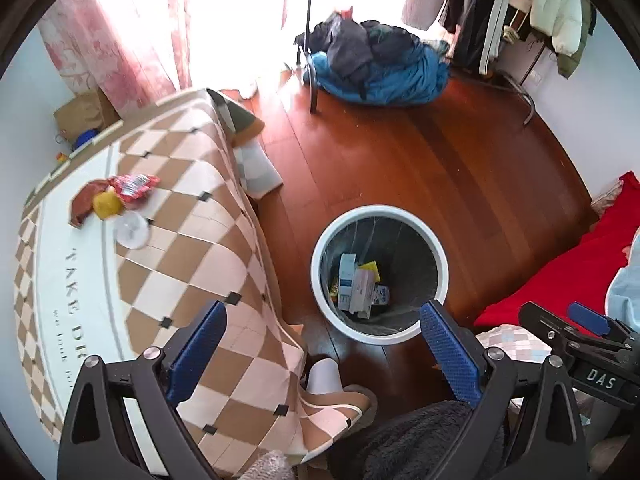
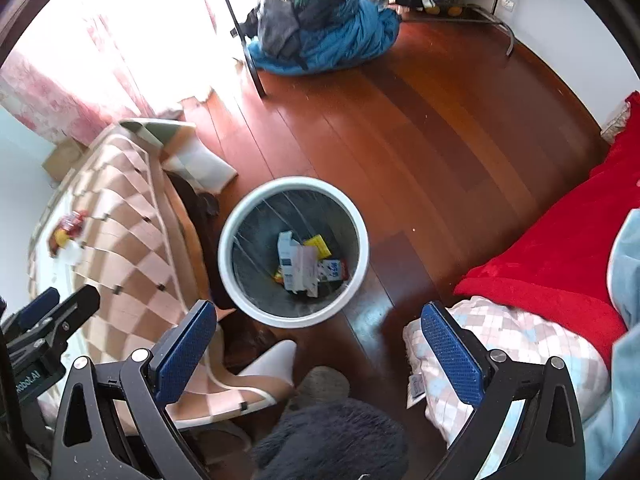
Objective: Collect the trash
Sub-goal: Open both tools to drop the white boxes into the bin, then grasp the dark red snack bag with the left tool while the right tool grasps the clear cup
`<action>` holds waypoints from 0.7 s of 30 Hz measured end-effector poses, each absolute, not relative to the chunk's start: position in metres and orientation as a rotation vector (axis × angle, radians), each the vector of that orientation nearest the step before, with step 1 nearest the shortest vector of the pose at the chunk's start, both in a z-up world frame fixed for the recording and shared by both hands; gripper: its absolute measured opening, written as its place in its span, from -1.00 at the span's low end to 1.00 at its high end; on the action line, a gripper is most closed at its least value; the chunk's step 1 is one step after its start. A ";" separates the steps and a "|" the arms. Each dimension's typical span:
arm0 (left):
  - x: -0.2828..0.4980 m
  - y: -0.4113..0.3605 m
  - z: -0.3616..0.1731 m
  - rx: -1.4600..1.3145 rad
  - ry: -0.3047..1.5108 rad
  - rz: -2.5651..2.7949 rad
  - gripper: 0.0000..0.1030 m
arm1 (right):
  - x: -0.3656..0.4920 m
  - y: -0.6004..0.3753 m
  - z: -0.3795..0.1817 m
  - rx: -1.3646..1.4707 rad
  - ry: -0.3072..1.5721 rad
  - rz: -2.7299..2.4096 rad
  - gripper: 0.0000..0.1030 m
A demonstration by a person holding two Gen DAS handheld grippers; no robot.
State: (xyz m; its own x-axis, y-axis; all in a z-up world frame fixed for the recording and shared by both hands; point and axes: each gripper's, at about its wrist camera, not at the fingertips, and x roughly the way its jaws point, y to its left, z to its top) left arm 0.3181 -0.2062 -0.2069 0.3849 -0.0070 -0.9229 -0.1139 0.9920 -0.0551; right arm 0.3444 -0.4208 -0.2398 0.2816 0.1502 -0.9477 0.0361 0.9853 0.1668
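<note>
Both grippers hang over the dark red wooden plank floor (image 2: 420, 152), and neither holds anything. The left gripper (image 1: 324, 340) has its blue-padded fingers (image 1: 448, 348) spread wide, with only floor and cloth between them. The right gripper (image 2: 316, 344) is the same, its blue fingers (image 2: 450, 356) wide apart above the floor.

Between the two stands the round white-rimmed waste bin with a dark liner (image 1: 320, 240). Inside it lies a heap of flattened white and blue cartons (image 2: 298, 266) with a yellow scrap (image 2: 318, 244) beside them; the print on them is too blurred to read.

To the left, the counter draped in a tan-and-cream chequered cloth (image 1: 192, 184) carries a small cluster of rubbish: a red crinkled snack wrapper (image 1: 132, 186), a brown wrapper (image 1: 82, 204), a yellow lump (image 1: 106, 204) and a clear round plastic lid (image 1: 132, 232), all touching or nearly so. What the yellow lump is I cannot tell. From the right wrist this cluster is a smear at the frame's edge.

A red blanket (image 2: 560, 248) is cut off at the right, and a heap of blue and dark clothing (image 1: 380, 68) lies far back.
</note>
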 end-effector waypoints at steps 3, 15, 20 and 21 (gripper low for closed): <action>0.309 -0.200 -0.184 -0.105 1.129 0.086 0.92 | 0.336 -0.417 -0.213 0.198 1.239 0.087 1.00; 0.285 -0.062 -0.145 -0.120 1.005 0.350 0.92 | 0.343 -0.291 -0.161 0.202 1.171 0.310 1.00; 0.274 0.031 -0.193 -0.101 1.070 0.547 0.92 | 0.369 -0.194 -0.202 0.192 1.261 0.424 1.00; 0.271 0.043 -0.201 -0.098 1.083 0.565 0.92 | 0.376 -0.169 -0.215 0.183 1.283 0.439 1.00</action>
